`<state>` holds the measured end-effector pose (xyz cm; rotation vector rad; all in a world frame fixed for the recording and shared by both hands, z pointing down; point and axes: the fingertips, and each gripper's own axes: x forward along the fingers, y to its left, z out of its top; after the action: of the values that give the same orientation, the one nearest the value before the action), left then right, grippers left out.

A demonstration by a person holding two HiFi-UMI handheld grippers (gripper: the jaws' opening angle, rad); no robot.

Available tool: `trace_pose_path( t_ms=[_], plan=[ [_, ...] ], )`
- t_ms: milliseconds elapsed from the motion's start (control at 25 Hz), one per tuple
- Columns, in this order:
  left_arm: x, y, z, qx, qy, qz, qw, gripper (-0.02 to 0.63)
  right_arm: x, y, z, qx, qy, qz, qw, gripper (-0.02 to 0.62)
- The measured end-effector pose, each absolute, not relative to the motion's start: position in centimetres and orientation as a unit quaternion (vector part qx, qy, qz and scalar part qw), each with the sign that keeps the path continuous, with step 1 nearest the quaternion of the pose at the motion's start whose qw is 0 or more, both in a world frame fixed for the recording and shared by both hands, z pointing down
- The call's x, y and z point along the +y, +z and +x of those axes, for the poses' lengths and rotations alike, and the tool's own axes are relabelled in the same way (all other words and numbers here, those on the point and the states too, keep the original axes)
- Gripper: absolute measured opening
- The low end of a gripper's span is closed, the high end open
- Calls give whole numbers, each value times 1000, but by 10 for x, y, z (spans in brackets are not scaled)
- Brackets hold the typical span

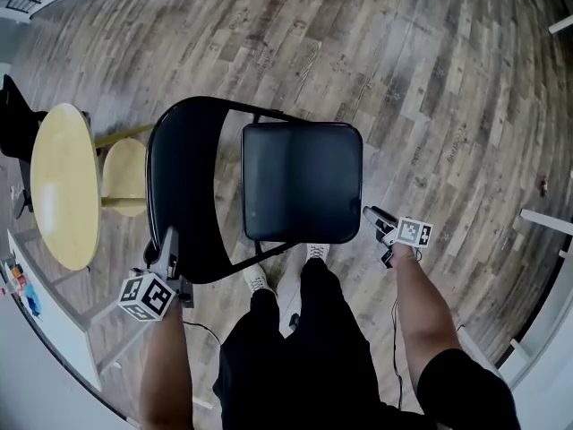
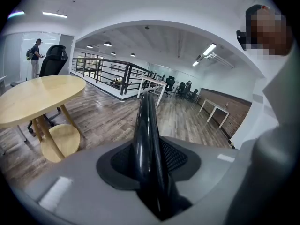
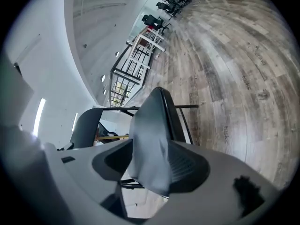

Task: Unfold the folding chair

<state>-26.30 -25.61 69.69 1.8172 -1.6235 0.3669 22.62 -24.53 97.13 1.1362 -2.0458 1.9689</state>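
Note:
The black folding chair stands on the wood floor just ahead of my feet, its padded seat (image 1: 303, 182) near flat and its curved backrest (image 1: 179, 177) to the left. My left gripper (image 1: 171, 251) is shut on the backrest's near end; in the left gripper view the glossy backrest edge (image 2: 145, 121) runs up between the pads of my left gripper (image 2: 151, 175). My right gripper (image 1: 370, 214) is at the seat's near right corner. The right gripper view shows the seat's corner (image 3: 151, 125) pinched between the jaws of my right gripper (image 3: 151, 170), with the backrest (image 3: 86, 121) beyond.
A round wooden table (image 1: 63, 182) with a low wooden stool (image 1: 125, 176) stands close to the chair's left. A black office chair (image 1: 13, 119) is behind it. White furniture (image 1: 546, 222) edges the right. My legs and shoes (image 1: 295, 330) are under the seat's near edge.

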Motion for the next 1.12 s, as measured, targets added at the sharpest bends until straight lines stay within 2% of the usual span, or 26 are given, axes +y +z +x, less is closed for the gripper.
trace_pose_path(
  t_ms=[240, 440, 600, 640, 680, 720, 800, 880, 920, 1040, 1120],
  plan=[
    [-262, 699, -261, -628, 176, 673, 347, 160, -243, 932, 215, -657, 631, 408, 57, 241],
    [-255, 679, -264, -621, 197, 687, 321, 184, -222, 883, 180, -701, 590, 385, 111, 239],
    [-247, 645, -279, -620, 178, 705, 294, 176, -211, 830, 148, -731, 550, 389, 107, 236],
    [-243, 638, -282, -618, 173, 708, 295, 172, -208, 814, 140, -738, 541, 392, 97, 199],
    [-237, 630, -284, -616, 168, 710, 298, 163, -204, 795, 131, -748, 529, 392, 85, 67],
    [-231, 622, -285, -614, 160, 711, 303, 147, -200, 775, 120, -759, 518, 389, 71, 11],
    [-218, 605, -285, -609, 149, 714, 311, 107, -191, 730, 93, -780, 500, 374, 36, 6],
    [-202, 587, -283, -601, 143, 722, 312, 24, -177, 690, 64, -794, 492, 356, 4, 6],
    [-192, 580, -281, -595, 142, 727, 311, 8, -168, 673, 51, -799, 490, 348, -12, 6],
    [-156, 566, -265, -558, 148, 752, 317, 8, -137, 626, 15, -811, 483, 325, -52, 5],
    [-133, 559, -251, -526, 165, 773, 314, 8, -115, 600, -8, -830, 458, 316, -42, 6]
  ],
)
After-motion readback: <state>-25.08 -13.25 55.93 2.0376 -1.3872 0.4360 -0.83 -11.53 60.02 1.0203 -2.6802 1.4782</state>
